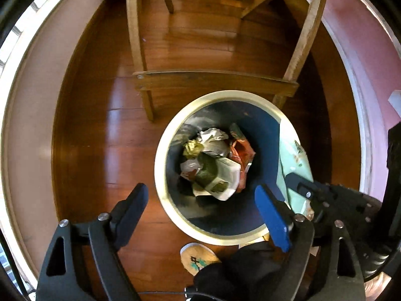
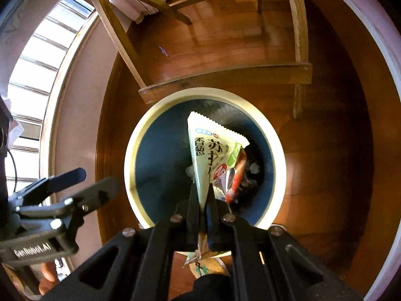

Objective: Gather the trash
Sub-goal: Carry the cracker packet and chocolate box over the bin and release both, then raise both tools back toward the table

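**Snack packet held over the bin, left hand-held gripper spread**

In the left wrist view, the left hand-held gripper [image 1: 201, 204] is seen pointing down at the floor, its two blue-faced fingers [image 1: 272, 217] spread wide with nothing between them. The gap between them frames the lower part of a round bin [image 1: 160, 173] with a cream rim and a dark blue inside, set at the centre of the frame. Crumpled trash [image 1: 215, 161] is piled at the bottom of the bin: white paper, clear plastic, a green-printed wrapper and an orange-red one. At the right edge of the bin, the right hand-held gripper [image 1: 292, 178] is seen with a pale green snack packet [image 1: 295, 155] above it.

In the right wrist view, the right hand-held gripper [image 2: 203, 200] is pressed together on the lower corner of the snack packet [image 2: 213, 145], which stands up over the bin [image 2: 130, 155] at the centre of the frame. The packet is pale green with dark printed characters and a zigzag top edge. The left hand-held gripper [image 2: 97, 178] appears at the lower left, beside the bin's rim.

A wooden chair [image 1: 215, 82] stands on the wooden floor [image 1: 100, 138] just above the bin in both views. A patterned slipper [image 1: 198, 258] is seen at the bottom centre, below the bin.
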Tool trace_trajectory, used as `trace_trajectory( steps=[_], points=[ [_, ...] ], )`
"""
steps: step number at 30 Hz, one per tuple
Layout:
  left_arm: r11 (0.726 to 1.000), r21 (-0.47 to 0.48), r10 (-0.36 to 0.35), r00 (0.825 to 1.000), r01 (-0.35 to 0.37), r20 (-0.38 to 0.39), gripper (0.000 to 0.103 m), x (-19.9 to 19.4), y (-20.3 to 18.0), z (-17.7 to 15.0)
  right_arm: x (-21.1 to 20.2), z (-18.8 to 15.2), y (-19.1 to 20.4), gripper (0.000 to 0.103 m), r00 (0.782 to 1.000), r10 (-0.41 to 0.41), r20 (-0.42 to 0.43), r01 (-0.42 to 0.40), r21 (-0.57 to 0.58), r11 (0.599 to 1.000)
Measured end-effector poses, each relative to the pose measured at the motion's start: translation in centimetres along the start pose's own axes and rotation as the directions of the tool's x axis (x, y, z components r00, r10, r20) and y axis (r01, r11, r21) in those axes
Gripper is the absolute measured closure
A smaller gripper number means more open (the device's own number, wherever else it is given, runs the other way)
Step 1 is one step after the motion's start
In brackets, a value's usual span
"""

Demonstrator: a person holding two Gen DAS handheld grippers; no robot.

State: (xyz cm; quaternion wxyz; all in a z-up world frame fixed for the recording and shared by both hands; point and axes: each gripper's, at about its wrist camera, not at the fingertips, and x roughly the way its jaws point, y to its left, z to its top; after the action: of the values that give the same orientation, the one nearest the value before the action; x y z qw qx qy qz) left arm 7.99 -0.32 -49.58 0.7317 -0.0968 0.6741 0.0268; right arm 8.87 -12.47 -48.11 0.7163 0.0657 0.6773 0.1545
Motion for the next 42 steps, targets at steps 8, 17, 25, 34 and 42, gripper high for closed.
trace_trajectory(
  steps=[8,17,25,34,42],
  points=[
    [0.998,-0.059,0.032,0.999,-0.031,0.024,0.017,-2.6,1.1,-1.0,-1.2,0.8,1.6,0.062,0.999,0.022,0.024,-0.022,-0.024,0.999],
    [0.992,-0.102,0.082,0.992,-0.072,0.095,0.017,-9.7,1.1,-1.6,-6.0,0.6,3.3,0.062,0.999,0.010,0.033,-0.009,-0.051,0.999],
    [0.994,-0.092,0.073,0.984,-0.059,0.163,0.017,-21.4,0.2,-1.5,-16.7,0.2,6.6,0.062,0.998,0.016,0.064,-0.012,-0.063,0.998],
    [0.998,-0.050,0.042,0.952,-0.029,0.302,0.017,-35.4,-1.1,-1.6,-30.6,0.8,13.0,0.062,0.989,0.055,0.141,-0.032,-0.155,0.987],
    [1.000,0.006,0.022,0.894,-0.027,0.447,0.017,-46.0,-1.1,-1.4,-39.4,1.1,17.0,0.062,0.962,0.056,0.267,0.006,-0.224,0.974]
  ],
)
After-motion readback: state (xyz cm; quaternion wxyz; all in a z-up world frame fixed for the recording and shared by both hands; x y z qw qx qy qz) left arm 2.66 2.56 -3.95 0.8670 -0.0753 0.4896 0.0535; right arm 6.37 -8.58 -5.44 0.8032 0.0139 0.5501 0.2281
